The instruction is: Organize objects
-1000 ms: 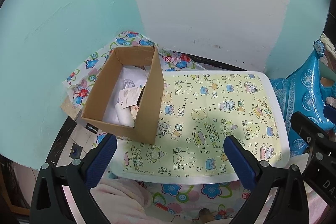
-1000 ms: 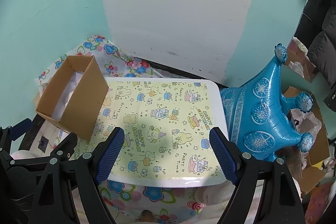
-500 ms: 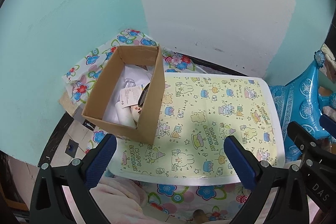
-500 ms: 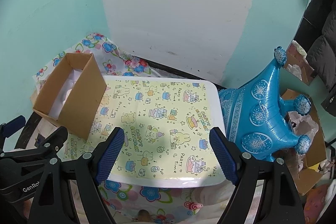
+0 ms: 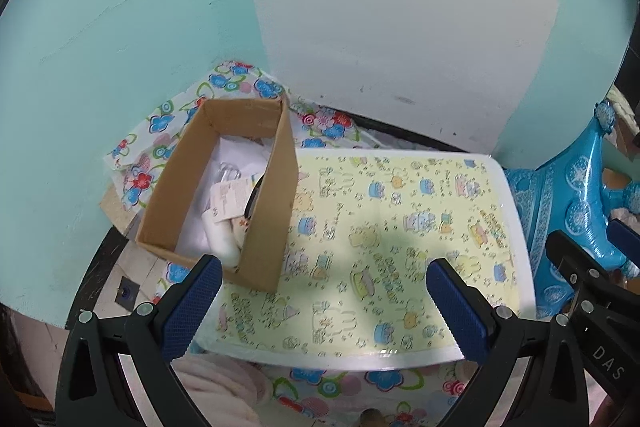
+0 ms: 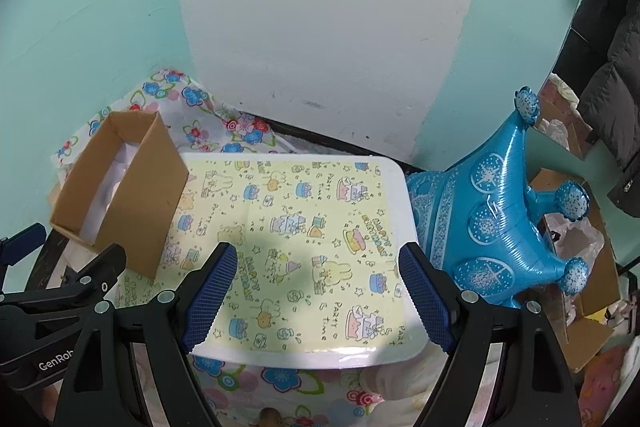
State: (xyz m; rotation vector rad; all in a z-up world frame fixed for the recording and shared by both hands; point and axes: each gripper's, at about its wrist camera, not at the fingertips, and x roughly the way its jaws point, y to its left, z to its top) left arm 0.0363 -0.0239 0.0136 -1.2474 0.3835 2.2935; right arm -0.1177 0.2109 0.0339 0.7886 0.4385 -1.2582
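Your cardboard box (image 5: pixel 224 195) sits on the left end of the tabletop (image 5: pixel 516 211), right up against the teal wall side, and it's already got stuff in it: white wrapped packets, something with a paper label (image 5: pixel 228 201), a dark item tucked against the inner wall. The birthday-print mat (image 5: pixel 380 239) next to it has nothing on it at all.

Compared with a second ago, not much has happened to the objects. The box hasn't budged and nothing new went in. What changed is you: both views have drifted a bit, so the box sits lower and closer to your left tool (image 5: pixel 322 301).

Your left tool is spread wide and holding nothing. Same for the right tool (image 6: pixel 316 297), wide and empty, hovering over the mat's near edge. The blue foil crown balloon (image 6: pixel 496 227) is just off the tabletop's right end.

So I'd guess you're basically done, or between picks.
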